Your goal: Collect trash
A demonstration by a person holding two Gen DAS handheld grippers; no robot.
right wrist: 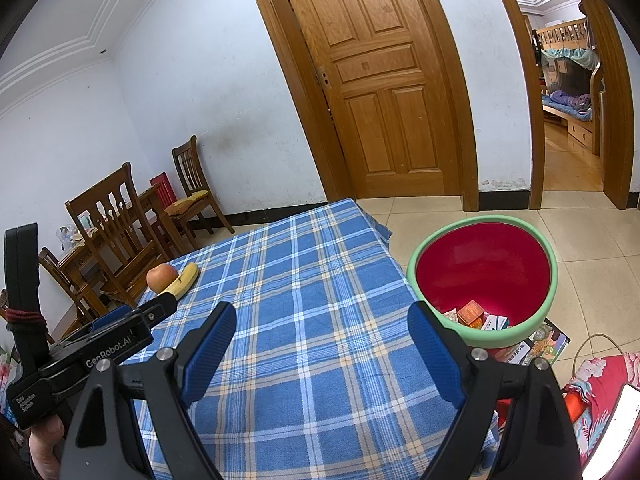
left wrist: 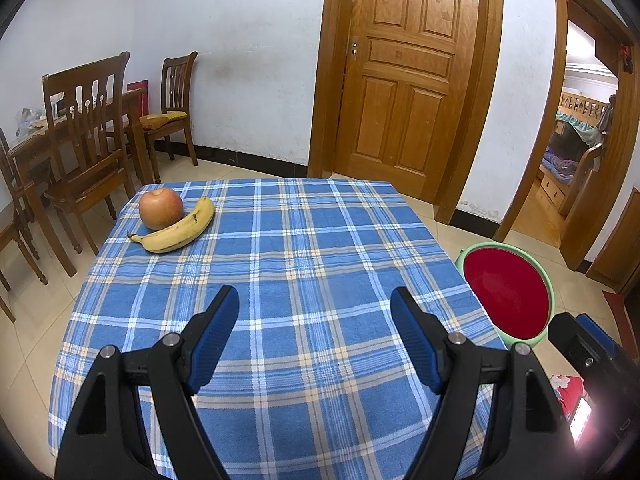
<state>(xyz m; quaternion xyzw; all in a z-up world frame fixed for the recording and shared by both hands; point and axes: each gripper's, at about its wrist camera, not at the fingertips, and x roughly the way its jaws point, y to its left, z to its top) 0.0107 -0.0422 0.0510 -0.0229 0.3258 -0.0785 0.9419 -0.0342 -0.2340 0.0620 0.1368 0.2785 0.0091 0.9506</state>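
Both grippers, left (left wrist: 314, 308) & right (right wrist: 322, 324), are held w/ jaws wide, empty, over the blue plaid tabletop (left wrist: 320, 240). Trash is seen inside the green-rimmed red plastic bin (right wrist: 482, 336) at 3 o'clock, probably already collected.

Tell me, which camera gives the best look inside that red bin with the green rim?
The right wrist view. There the bin shows its whole rim and, at the bottom, small boxes. In the left wrist view the bin is partly hidden behind the table edge, showing only red inner wall, no contents.
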